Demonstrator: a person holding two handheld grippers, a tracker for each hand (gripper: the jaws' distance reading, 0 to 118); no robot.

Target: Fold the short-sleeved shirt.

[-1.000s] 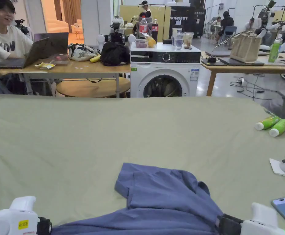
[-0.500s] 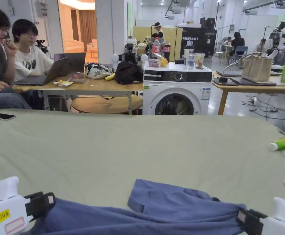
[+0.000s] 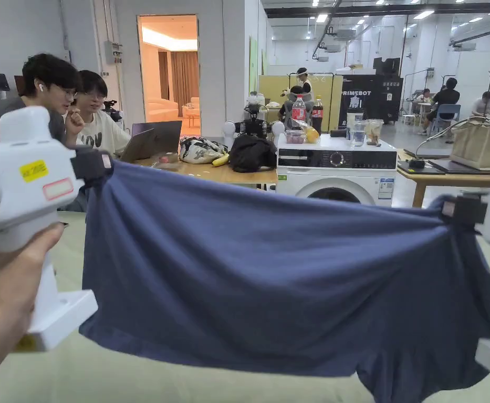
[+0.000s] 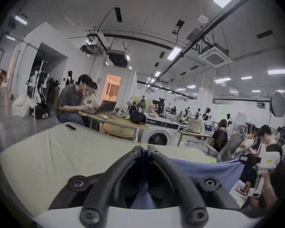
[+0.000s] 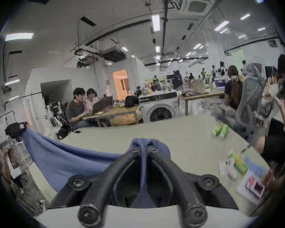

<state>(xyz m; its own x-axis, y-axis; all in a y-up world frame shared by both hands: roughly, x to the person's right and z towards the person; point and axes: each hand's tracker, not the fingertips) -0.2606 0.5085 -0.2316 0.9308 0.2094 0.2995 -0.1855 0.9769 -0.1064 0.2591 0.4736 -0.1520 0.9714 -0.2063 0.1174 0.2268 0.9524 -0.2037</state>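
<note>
I have the blue shirt (image 3: 270,278) lifted off the green table (image 3: 133,378) and stretched wide between both tools, sagging in the middle, its lower edge hanging just above the cloth. My left gripper (image 4: 144,149) has its jaws pinched together on one top corner of the fabric. My right gripper (image 5: 144,145) is clamped the same way on the opposite corner, a bunch of cloth poking past the tips. Behind the shirt stands a washing machine (image 3: 338,173). Two green bottles (image 5: 220,130) lie on the table's far right.

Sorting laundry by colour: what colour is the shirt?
Plain blue shirt, clearest in the head view.
</note>
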